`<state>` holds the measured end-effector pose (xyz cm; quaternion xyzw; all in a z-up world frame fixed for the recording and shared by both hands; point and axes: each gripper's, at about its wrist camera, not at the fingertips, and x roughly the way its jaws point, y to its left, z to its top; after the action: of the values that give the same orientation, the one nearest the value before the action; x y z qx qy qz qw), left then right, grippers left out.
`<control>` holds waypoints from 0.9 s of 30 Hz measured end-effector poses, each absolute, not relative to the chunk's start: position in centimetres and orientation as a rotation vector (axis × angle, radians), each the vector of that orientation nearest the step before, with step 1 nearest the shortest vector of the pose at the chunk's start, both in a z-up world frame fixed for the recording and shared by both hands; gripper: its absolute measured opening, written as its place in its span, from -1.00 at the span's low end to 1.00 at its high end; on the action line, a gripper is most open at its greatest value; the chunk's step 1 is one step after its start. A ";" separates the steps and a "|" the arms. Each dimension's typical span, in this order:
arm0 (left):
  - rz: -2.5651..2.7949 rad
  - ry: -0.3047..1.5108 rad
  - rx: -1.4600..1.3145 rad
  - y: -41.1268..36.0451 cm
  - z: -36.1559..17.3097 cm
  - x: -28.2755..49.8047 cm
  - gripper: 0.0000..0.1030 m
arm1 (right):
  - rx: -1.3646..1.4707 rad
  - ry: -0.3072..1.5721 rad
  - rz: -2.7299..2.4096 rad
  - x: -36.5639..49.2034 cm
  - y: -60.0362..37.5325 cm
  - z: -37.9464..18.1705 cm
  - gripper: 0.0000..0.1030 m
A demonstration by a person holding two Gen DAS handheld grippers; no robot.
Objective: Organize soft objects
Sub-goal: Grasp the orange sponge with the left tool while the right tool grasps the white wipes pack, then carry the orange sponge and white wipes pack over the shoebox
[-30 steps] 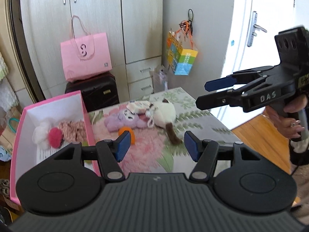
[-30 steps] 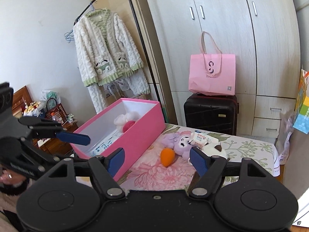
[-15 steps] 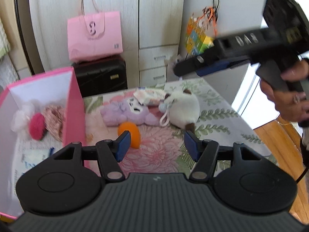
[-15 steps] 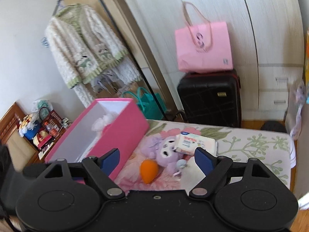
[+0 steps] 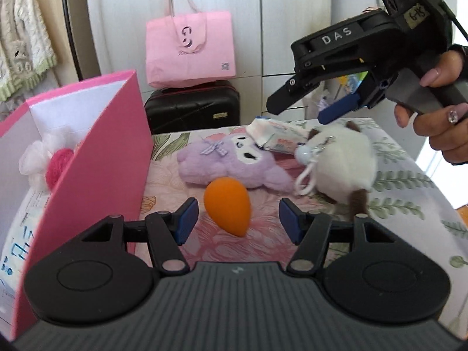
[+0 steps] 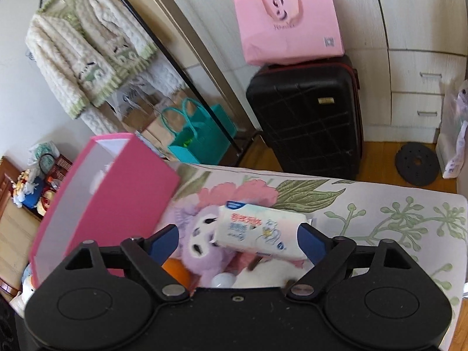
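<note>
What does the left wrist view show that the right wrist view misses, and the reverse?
Only the left wrist view shows the right gripper, jaws open above the tissue pack, the hand holding it, and the white and pink pompoms inside the pink box. Only the right wrist view shows the teal bag and the hanging fleece jacket in full. Both show the purple plush, orange sponge, pink shopping bag and black suitcase.

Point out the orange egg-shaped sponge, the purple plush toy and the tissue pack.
orange egg-shaped sponge (image 5: 227,204), left wrist view, middle of its body
purple plush toy (image 5: 228,163), left wrist view, its face
tissue pack (image 6: 257,232), right wrist view, printed top
</note>
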<state>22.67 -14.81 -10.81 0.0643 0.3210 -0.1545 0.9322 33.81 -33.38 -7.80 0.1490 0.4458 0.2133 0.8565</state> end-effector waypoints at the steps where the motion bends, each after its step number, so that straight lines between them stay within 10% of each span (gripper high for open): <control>1: -0.307 0.663 0.111 -14.6 -11.0 23.0 0.17 | 0.309 0.948 0.439 34.3 -33.3 -8.3 0.81; 14: -0.317 0.686 0.076 -14.2 -11.9 24.6 -0.28 | 0.348 1.012 0.404 36.8 -33.0 -11.6 0.67; 27: -0.339 0.643 0.073 -14.0 -11.0 23.1 -0.32 | 0.323 0.840 0.404 34.1 -33.0 -9.6 0.59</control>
<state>23.14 -14.01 -10.97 0.0359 0.3146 -0.1656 0.9340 34.06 -33.00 -9.61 0.1550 0.4032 0.1941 0.8808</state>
